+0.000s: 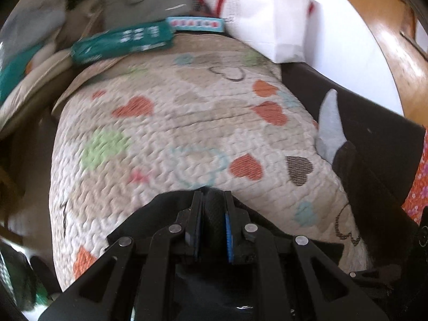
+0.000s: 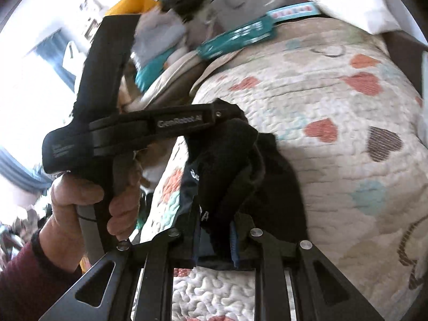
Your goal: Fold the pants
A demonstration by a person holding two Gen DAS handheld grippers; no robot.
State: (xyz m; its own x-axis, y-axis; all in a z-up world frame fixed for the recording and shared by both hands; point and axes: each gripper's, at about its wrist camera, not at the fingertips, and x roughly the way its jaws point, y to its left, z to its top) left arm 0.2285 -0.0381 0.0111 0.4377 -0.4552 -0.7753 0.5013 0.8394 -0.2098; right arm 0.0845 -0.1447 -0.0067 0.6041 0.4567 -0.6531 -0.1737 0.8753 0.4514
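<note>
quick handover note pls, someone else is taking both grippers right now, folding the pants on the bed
Left gripper: shut on black fabric of the pants.
Right gripper: shut on another bunch of the same dark pants.
Both ends are lifted off the heart-print quilt, with the cloth hanging bunched between the grippers.
A hand shows on the left gripper's handle in the right wrist view.
Done: pants picked up at two points.
Left: no tidy fold shows yet; lay them flat on the quilt, fold, then release.
</note>
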